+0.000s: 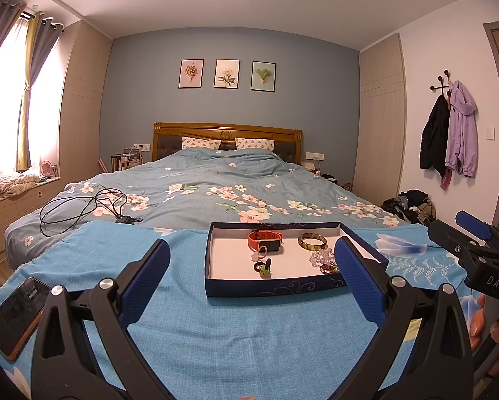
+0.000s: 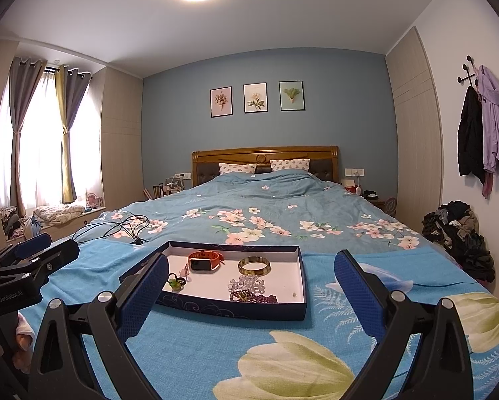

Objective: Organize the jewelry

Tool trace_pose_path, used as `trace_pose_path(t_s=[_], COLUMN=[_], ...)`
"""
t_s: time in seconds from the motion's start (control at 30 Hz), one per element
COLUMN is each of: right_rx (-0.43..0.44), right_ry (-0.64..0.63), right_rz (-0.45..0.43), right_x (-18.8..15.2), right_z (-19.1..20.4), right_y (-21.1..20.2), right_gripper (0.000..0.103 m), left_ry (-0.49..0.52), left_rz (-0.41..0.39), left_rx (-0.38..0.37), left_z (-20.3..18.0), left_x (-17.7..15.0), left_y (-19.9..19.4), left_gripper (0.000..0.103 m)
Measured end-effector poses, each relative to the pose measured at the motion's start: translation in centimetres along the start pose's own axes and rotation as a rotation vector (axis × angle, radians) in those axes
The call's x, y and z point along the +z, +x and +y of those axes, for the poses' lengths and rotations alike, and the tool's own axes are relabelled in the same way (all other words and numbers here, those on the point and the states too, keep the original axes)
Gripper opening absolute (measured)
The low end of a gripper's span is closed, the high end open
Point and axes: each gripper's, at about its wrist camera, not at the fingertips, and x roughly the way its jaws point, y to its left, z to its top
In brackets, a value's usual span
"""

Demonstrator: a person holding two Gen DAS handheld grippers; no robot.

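Bedroom, blue cloth (image 2: 196, 350) on bed (floral duvet (image 2: 266, 206)), jewelry tray (image 2: 302, 286) — both grippers (image 1: 251, 275) (image 2: 251, 286) wide, empty

White letters "DAS" stand on the black body of the right gripper (image 1: 476, 233) seen from the left wrist view, and "GenRobot.AI" is printed in small white type on the black body of the left gripper (image 2: 42, 250) in the right wrist view.

Home bedroom, wooden-headboard bed (image 2: 264, 158), floral duvet (image 2: 266, 213), curtained window (image 2: 46, 140), hanging jackets (image 2: 486, 133)
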Motion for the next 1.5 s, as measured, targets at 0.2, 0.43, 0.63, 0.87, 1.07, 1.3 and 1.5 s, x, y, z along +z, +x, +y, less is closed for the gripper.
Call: trace_pose_path(t_s=[0.2,0.43,0.63,0.87,1.07,1.3,1.5], right_rx=[0.001,0.001,0.001,0.002,0.000,0.001,0.002], right_ry=[0.000,0.001,0.000,0.000,0.000,0.000,0.000], right_rz=[0.000,0.000,0.002,0.002,0.000,0.001,0.005], right_x=[0.00,-0.02,-0.04,-0.03,-0.04,-0.06,-0.14], right_z=[-0.03,0.04,0.05,-0.01,0.05,0.13,0.21], right_y=[-0.06,0.10,0.11,0.06,0.17,0.27,0.44], right_gripper=[0.096,0.096,0.096,0.096,0.096,0.096,0.096], left_ry=[0.000,-0.001,0.000,0.000,0.000,-0.001,-0.001], left_rz=[0.001,0.003,0.004,0.005,0.004,0.005,0.006], left_rx=[0.000,0.000,-0.001,-0.002,-0.002,-0.002,-0.003], left_z=[-0.01,-0.03,-0.04,-0.05,-0.03,-0.02,-0.06], left_x=[-0.01,-0.18,-0.15,-0.17,-0.16,-0.25,-0.33], left_y=[-0.03,-0.01,0.03,0.05,0.06,0.04,0.06], left_gripper=[0.097,0.097,0.097,0.097,0.097,0.097,0.097])
